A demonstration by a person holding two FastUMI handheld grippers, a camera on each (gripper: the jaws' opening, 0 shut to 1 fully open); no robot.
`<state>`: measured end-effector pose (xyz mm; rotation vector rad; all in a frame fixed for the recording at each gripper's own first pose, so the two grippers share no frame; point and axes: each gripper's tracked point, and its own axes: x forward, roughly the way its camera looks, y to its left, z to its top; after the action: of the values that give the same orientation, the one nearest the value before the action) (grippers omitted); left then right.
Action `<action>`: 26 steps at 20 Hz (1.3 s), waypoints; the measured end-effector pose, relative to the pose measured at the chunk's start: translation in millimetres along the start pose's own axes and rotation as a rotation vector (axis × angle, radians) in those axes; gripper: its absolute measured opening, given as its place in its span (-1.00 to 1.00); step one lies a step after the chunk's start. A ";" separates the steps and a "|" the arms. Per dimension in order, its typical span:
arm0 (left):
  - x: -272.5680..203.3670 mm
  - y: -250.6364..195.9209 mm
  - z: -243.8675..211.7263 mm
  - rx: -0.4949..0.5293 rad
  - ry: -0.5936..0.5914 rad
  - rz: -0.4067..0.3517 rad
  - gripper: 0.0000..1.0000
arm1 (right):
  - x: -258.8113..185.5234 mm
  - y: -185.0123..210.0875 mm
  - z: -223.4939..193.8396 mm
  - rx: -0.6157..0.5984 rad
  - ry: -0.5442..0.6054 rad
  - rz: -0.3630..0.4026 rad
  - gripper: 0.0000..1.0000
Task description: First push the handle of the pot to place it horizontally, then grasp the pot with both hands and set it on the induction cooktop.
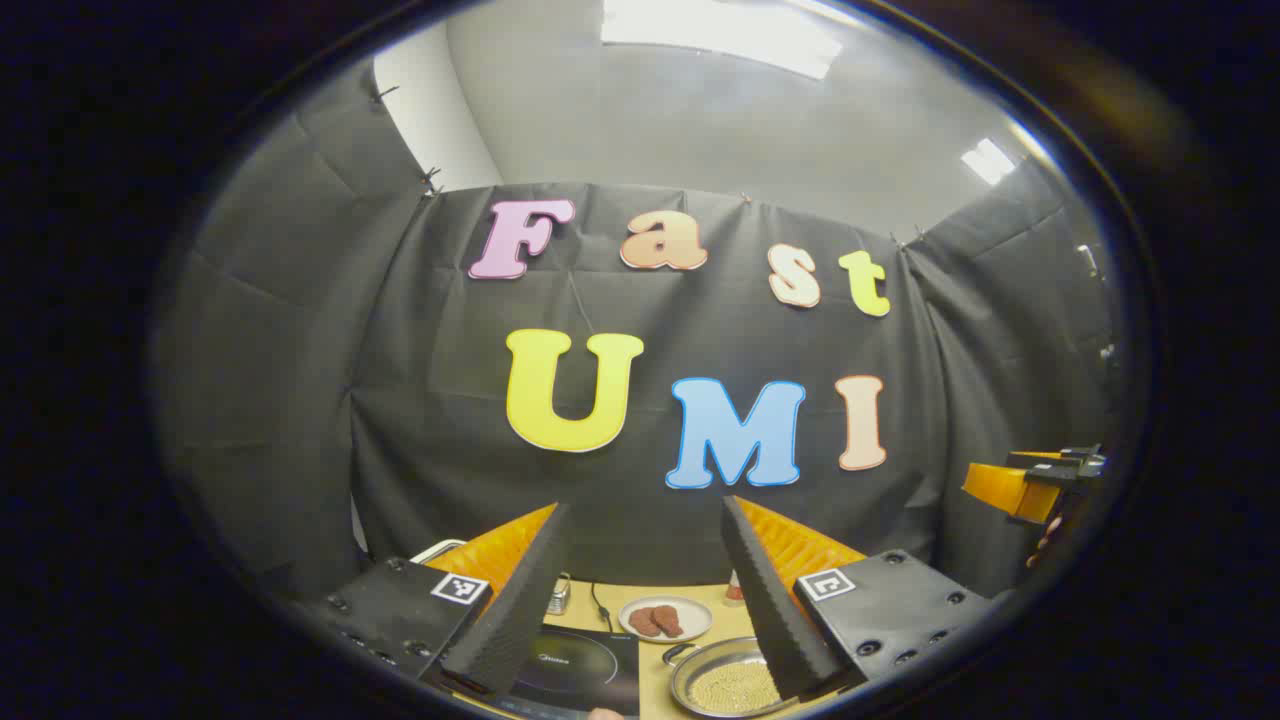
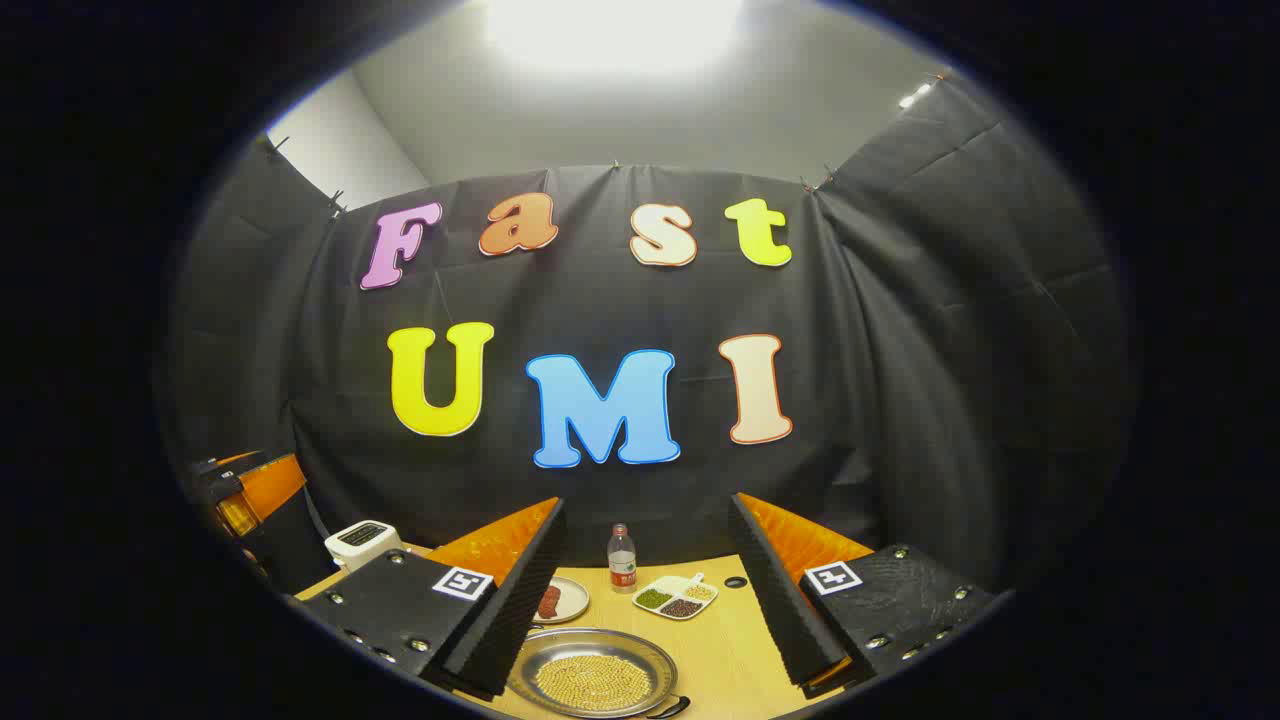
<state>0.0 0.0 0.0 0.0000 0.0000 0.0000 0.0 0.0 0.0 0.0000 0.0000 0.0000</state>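
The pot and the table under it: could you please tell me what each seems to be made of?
The pot looks like bare metal, probably steel: grey, with a shiny rim that catches the light. The table looks like light wood or a wood-look laminate: matte, even tan; no grain shows, so I cannot tell which.

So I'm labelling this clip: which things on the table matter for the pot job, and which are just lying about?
For the job:
pot, holding small yellow beans
induction cooktop
left gripper, open
right gripper, open

Lying about:
plate of reddish pieces
bottle
divided dish of beans
white appliance
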 end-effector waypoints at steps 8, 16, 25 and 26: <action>5.4 -4.7 3.4 0.023 -0.011 -0.004 0.94 | 3.4 -6.7 -9.8 0.005 0.025 -0.010 0.95; 1.9 -3.6 0.1 0.044 -0.016 0.009 0.94 | 13.5 -1.4 -28.1 0.004 0.063 0.013 0.95; 2.2 -11.8 -26.1 0.042 0.036 0.003 0.94 | 10.1 6.6 -85.5 0.008 0.197 0.078 0.95; 1.4 -15.4 -31.4 0.042 0.047 -0.002 0.94 | 9.3 8.7 -94.9 0.008 0.216 0.090 0.96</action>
<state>1.4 -15.4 -31.4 0.0415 0.0465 -0.0020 9.3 8.7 -94.9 0.0075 0.2155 0.0903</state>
